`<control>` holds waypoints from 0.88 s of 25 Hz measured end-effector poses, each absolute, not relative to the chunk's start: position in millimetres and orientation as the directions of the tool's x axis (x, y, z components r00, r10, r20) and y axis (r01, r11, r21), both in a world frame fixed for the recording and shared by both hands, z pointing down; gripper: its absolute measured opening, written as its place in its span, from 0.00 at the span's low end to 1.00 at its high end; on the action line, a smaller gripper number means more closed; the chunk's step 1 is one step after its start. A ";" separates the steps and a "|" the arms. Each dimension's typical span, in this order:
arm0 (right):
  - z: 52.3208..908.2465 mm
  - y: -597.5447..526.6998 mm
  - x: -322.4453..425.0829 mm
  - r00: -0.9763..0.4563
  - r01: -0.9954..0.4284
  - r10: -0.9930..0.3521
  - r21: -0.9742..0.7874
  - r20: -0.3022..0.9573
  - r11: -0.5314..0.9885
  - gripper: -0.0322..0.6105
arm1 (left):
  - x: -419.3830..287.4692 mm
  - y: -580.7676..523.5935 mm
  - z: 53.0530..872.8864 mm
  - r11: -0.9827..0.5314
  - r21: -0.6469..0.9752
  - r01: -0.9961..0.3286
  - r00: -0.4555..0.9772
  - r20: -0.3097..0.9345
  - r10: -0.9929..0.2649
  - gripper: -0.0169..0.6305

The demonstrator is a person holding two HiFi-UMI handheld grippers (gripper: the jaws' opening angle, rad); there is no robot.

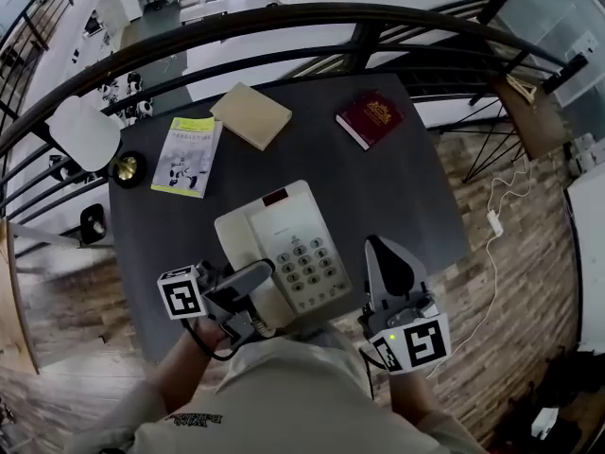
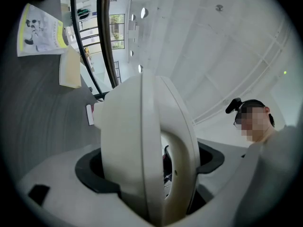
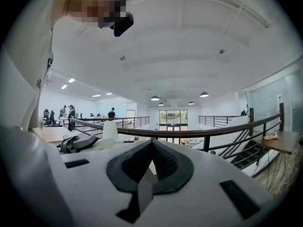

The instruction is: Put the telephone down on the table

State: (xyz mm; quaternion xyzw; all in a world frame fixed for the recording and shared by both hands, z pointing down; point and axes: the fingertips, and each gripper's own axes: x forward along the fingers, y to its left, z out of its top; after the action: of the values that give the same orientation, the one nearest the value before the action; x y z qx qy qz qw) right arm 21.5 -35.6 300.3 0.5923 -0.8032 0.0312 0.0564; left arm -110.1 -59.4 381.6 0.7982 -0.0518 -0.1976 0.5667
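Observation:
A cream push-button telephone [image 1: 293, 249] sits low over the near part of the dark table [image 1: 378, 187]; whether it rests on the surface I cannot tell. My left gripper [image 1: 253, 287] is shut on the telephone's left side, where the handset lies. In the left gripper view the cream telephone [image 2: 128, 141] fills the space between the jaws of the left gripper [image 2: 149, 162]. My right gripper [image 1: 378, 249] hovers just right of the phone at the table's front edge, shut with nothing in it. The right gripper [image 3: 149, 162] shows its dark pads [image 3: 165, 167] pressed together.
Along the table's far side lie a green-and-white booklet [image 1: 187, 155], a tan notebook [image 1: 250, 114] and a maroon book [image 1: 370, 118]. A white lamp [image 1: 85, 132] stands at the left edge. A dark railing [image 1: 284, 22] curves behind. A white cable [image 1: 494, 223] lies on the floor at right.

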 end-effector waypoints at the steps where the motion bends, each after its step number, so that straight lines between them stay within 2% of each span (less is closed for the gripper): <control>1: 301.3 -41.9 22.2 -0.292 -0.955 -0.947 0.022 0.131 0.297 0.05 | -112.3 -64.5 383.1 -0.348 0.927 0.144 0.912 -0.261 -0.317 0.74; 10: 309.2 -78.0 40.4 -0.321 -0.945 -0.938 0.027 0.132 0.327 0.05 | -114.3 -93.0 390.2 -0.358 0.929 0.092 0.888 -0.239 -0.393 0.74; 15: 316.4 -84.5 49.7 -0.385 -0.922 -0.916 -0.004 0.118 0.387 0.05 | -106.7 -92.3 387.8 -0.370 0.928 0.049 0.866 -0.223 -0.447 0.74; 22: 329.7 -95.2 71.3 -0.407 -0.913 -0.903 -0.049 0.136 0.404 0.05 | -94.8 -92.2 397.2 -0.323 0.946 0.001 0.829 -0.182 -0.530 0.74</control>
State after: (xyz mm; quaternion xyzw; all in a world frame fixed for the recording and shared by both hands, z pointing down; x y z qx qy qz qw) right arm 71.3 -95.2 329.7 0.5428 -0.8367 0.0578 0.0439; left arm -94.8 -92.2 397.2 0.7777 -0.1699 -0.2384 0.5562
